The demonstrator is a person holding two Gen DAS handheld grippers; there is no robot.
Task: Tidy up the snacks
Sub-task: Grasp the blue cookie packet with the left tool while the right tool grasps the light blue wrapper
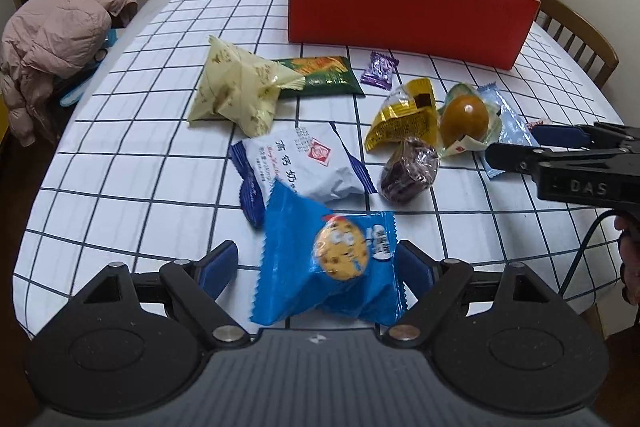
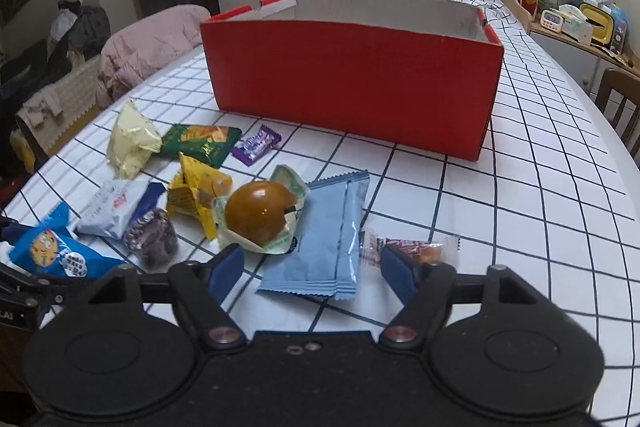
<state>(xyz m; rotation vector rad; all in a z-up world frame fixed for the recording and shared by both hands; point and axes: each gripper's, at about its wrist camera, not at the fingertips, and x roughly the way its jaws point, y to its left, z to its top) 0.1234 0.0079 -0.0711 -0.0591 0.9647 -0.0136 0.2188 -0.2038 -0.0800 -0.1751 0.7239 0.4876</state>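
Observation:
Several wrapped snacks lie on a checked tablecloth in front of a red box (image 1: 400, 11) (image 2: 352, 79). My left gripper (image 1: 316, 267) is open, its jaws on either side of a blue cookie packet (image 1: 332, 263) (image 2: 52, 251) that sits between them, not clamped. Beyond it lie a white-and-blue packet (image 1: 304, 163), a dark round sweet (image 1: 408, 171), a yellow packet (image 1: 404, 115) and a brown ball snack (image 1: 464, 115) (image 2: 260, 215). My right gripper (image 2: 312, 267) (image 1: 520, 155) is open over a pale blue packet (image 2: 324, 243), with a small clear-wrapped snack (image 2: 408, 247) by its right finger.
A cream packet (image 1: 236, 91), a green packet (image 1: 324, 75) and a purple candy (image 1: 380, 69) lie nearer the box. A pink jacket (image 1: 60, 39) hangs on a chair at the left. Wooden chairs (image 1: 580, 35) and a cluttered shelf (image 2: 580, 19) stand at the right.

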